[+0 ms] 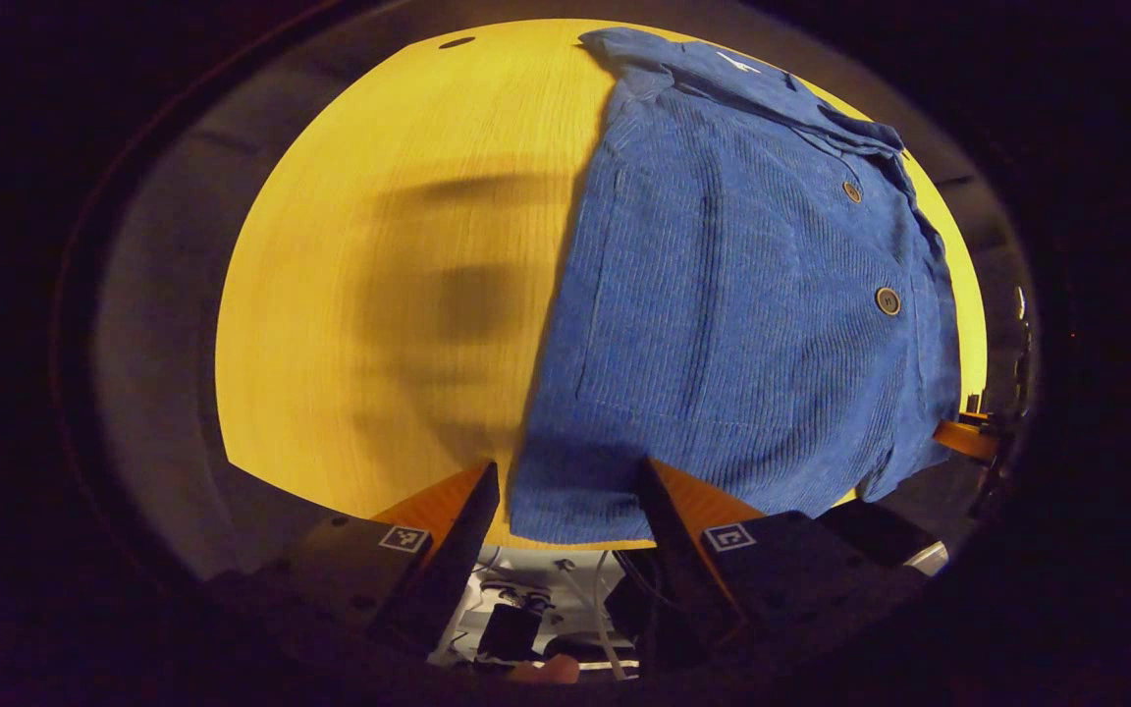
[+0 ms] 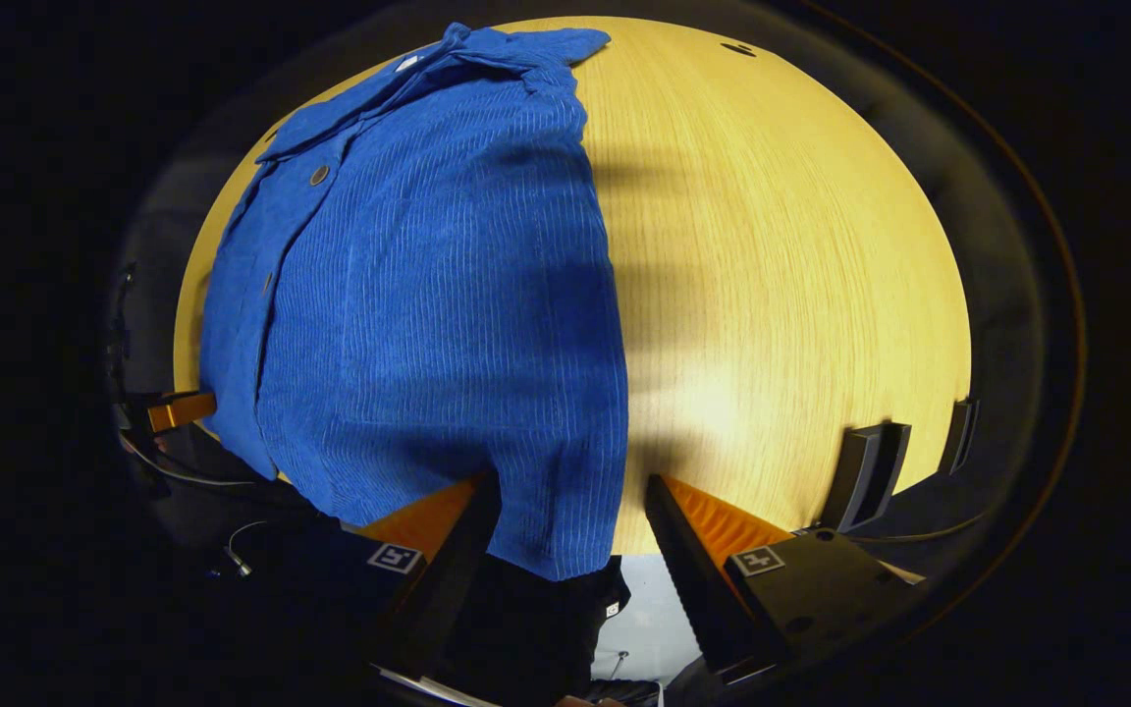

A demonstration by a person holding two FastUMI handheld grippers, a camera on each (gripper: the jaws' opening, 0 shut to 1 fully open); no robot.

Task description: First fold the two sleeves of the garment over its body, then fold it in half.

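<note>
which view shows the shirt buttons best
The left gripper view: two buttons on the shirt face the camera, round and well lit. The right gripper view shows one button near the collar, smaller, and another lower on the placket, seen edge-on and hard to make out.

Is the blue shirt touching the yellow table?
Touching. In the right gripper view, the blue shirt lies flat on the yellow table, with no gap along its edge.

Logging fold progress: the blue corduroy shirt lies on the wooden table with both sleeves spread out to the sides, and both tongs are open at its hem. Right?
Not quite: no sleeve lies spread out beside the shirt; bare table sits beside it in the left gripper view, likewise in the right gripper view. Left tongs and right tongs are open at its hem.
</note>
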